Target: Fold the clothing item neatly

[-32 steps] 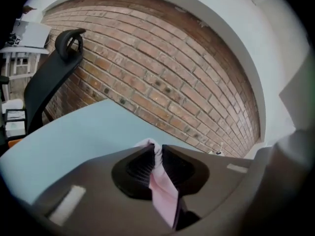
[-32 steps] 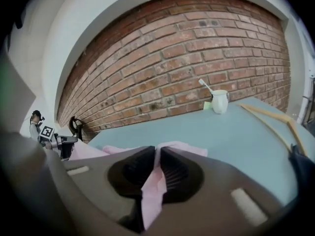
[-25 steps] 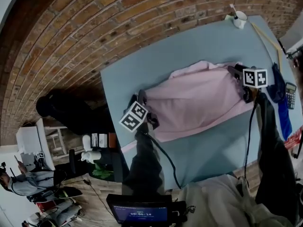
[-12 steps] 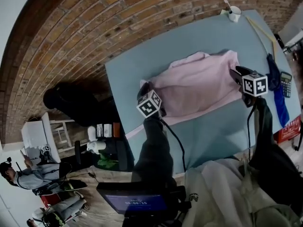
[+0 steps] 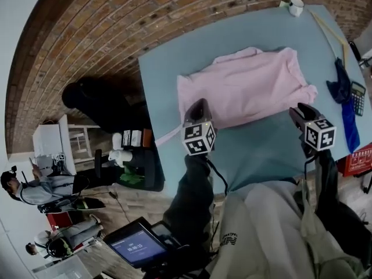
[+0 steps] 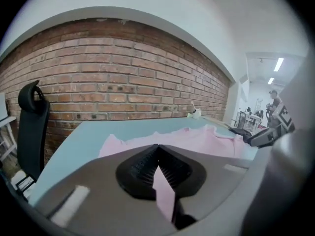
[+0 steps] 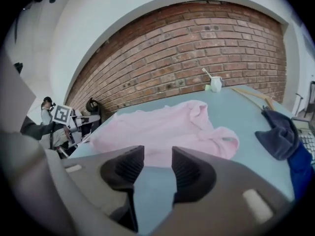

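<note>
Two tools noted. My left tool (image 6: 157,150) has just closed, jaws pinching cloth at the near-left edge of the pink sweatshirt (image 5: 250,86), which lies spread on the blue surface (image 5: 174,63). My right tool (image 7: 158,162): jaws apart, empty (just off the sweatshirt's near edge).

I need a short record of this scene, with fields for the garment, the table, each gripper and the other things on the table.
garment: pink garment, lying spread on the table
table: blue-green table
left gripper: jaws just closed, together; the pink in the slit behind them looks like the garment below; tip over the garment's near edge
right gripper: jaws apart, nothing between them; clear of the garment
other things: white cup at the far corner; dark blue cloth and calculator at the right
</note>
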A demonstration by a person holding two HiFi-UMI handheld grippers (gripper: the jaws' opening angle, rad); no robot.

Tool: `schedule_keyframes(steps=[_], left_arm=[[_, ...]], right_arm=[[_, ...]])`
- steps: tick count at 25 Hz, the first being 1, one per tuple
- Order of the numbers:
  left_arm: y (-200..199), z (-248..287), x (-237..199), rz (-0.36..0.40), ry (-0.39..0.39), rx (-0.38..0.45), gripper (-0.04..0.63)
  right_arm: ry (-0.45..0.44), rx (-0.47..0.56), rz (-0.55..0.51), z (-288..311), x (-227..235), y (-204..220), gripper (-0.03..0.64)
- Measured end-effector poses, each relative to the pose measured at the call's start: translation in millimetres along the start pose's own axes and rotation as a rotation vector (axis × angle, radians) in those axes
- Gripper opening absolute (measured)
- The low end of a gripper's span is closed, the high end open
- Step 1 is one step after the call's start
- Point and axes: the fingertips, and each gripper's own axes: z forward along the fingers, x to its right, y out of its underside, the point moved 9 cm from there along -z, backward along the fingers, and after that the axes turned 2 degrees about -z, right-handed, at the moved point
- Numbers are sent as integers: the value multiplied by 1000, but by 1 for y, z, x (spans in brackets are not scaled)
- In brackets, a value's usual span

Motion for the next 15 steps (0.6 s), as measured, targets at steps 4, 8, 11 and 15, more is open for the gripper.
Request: schedule_keyframes(steps=[4, 8, 11, 15], left_arm=[[23, -37, 58, -7, 16, 27, 8], [61, -75, 122, 6, -9, 20, 8], [84, -99, 166, 57, -15, 21, 8], [102, -109, 203, 59, 8, 2, 8]], right_arm=[[-77, -6, -138, -39, -36, 28, 106], [-132, 44, -194, -72, -53, 44, 59], [-136, 92, -191, -86, -49, 53, 12], [-131, 93, -212, -95, -37, 64, 3]])
